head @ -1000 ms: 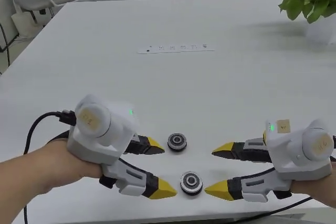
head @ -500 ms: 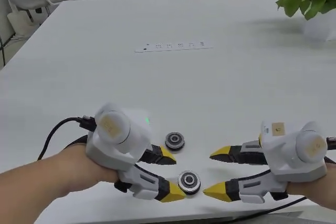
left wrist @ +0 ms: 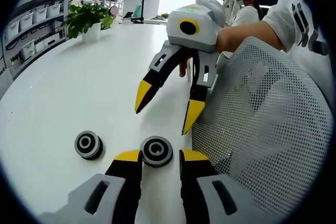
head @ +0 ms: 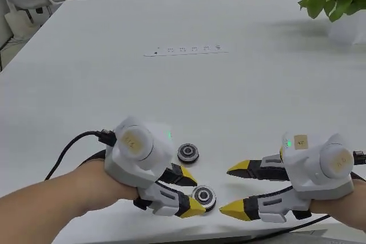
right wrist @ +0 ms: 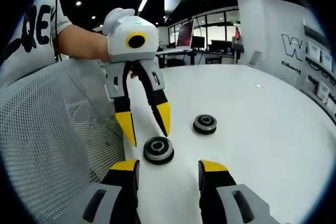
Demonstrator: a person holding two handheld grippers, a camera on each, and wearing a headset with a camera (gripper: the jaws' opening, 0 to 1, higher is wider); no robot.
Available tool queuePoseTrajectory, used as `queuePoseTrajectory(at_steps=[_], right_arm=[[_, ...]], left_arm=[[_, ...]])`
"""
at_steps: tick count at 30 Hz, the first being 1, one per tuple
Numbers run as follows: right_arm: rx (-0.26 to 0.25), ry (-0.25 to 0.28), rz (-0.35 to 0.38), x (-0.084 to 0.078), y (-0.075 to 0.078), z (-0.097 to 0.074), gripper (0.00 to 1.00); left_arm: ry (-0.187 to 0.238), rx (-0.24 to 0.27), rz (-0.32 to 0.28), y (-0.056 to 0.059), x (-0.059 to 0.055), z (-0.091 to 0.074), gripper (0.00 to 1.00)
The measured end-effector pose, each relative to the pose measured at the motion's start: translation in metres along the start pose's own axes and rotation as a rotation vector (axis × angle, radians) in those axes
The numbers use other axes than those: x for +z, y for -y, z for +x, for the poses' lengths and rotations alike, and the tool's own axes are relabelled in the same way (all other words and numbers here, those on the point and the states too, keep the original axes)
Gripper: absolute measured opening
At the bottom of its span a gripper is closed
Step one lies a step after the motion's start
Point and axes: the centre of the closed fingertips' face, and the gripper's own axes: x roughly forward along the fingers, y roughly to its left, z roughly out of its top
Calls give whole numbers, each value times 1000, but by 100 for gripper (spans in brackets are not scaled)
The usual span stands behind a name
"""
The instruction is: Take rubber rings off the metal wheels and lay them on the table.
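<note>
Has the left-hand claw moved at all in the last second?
Yes. The left claw has slid right, toward the nearer metal wheel. A second ago its tips stopped short of that wheel; now they sit on either side of it.

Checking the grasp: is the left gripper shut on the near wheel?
No, the left gripper is open, its jaws apart on either side of the near wheel.

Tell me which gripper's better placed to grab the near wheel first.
Left, probably. The left gripper has the near wheel right at its open jaw tips. The right gripper is open too, but stands off with bare table between it and the wheel.
</note>
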Motion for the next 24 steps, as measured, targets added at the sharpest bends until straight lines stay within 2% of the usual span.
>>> queuePoseTrajectory(at_steps=[6, 9, 18, 24], right_arm=[[0, -3, 2, -1, -1, 0, 43], [1, -4, 4, -2, -1, 0, 43], [3, -7, 11, -5, -2, 2, 43], [8, -6, 10, -4, -3, 4, 42]], left_arm=[[1, 9, 5, -2, 1, 3, 19], [-3, 30, 34, -4, 1, 4, 15], [7, 51, 51, -5, 2, 6, 9], [3, 72, 115, -3, 1, 7, 8]])
